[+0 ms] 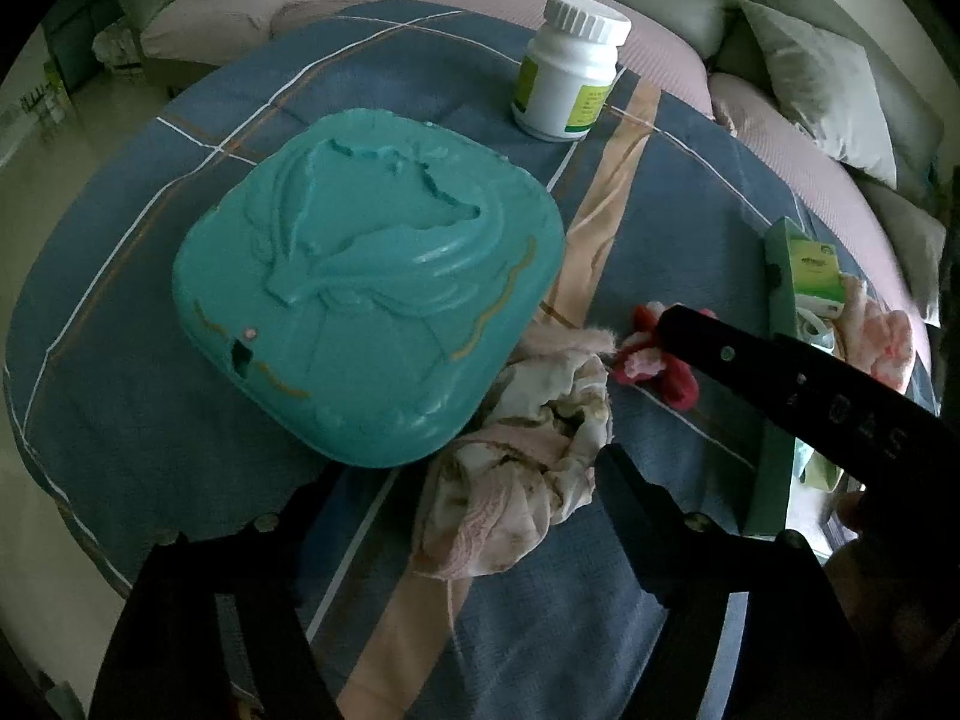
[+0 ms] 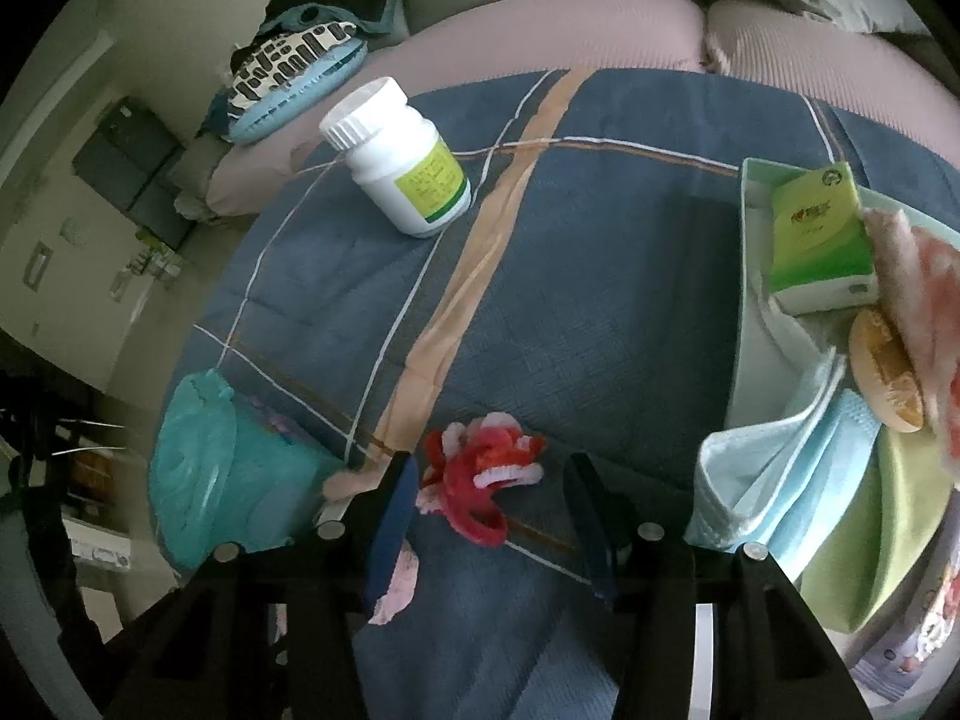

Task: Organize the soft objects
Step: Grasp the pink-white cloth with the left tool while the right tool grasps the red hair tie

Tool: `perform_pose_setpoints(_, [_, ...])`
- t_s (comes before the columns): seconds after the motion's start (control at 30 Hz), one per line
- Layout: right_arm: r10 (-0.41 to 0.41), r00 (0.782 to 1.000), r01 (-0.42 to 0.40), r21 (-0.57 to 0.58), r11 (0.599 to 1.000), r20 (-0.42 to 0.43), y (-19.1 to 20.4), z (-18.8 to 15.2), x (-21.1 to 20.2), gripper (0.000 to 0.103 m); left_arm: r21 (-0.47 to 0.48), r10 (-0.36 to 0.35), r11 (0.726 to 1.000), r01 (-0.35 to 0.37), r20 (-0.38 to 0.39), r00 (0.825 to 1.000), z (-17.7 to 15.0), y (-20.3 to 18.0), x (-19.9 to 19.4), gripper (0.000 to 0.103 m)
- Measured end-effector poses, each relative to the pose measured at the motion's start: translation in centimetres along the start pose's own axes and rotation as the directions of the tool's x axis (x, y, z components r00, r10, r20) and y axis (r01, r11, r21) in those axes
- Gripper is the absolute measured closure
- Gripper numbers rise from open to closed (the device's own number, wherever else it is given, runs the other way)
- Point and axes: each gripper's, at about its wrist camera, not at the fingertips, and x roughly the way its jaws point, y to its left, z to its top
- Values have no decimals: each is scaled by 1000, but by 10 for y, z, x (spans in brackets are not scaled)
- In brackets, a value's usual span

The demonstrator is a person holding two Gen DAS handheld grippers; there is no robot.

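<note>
Both tools (image 1: pixel 456 480) (image 2: pixel 489 504) agape, empty.

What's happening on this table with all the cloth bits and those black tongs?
A person is tidying soft items with two handheld grippers. The right gripper is open around a red-and-white fuzzy scrunchie on the blue plaid tablecloth. The left gripper is open over a crumpled pink-and-cream cloth beside a teal plastic lid. A green bin already holds face masks and a tissue pack.
</note>
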Motion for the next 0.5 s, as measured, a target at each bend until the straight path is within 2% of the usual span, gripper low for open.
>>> perform_pose_setpoints(0.1, [-4, 1000, 4, 2, 1000, -1, 0, 0, 2, 50, -13, -13, 1000, 13, -18, 1000, -1, 2, 3, 34])
perform_pose_setpoints(0.37, [-3, 1000, 3, 14, 1000, 11, -2, 0, 3, 68, -1, -46, 999, 46, -36, 998, -2, -4, 7, 52])
perform_pose_setpoints(0.5, [4, 1000, -4, 11, 1000, 16, -2, 1, 3, 73, 9, -49, 999, 49, -40, 998, -1, -7, 9, 53])
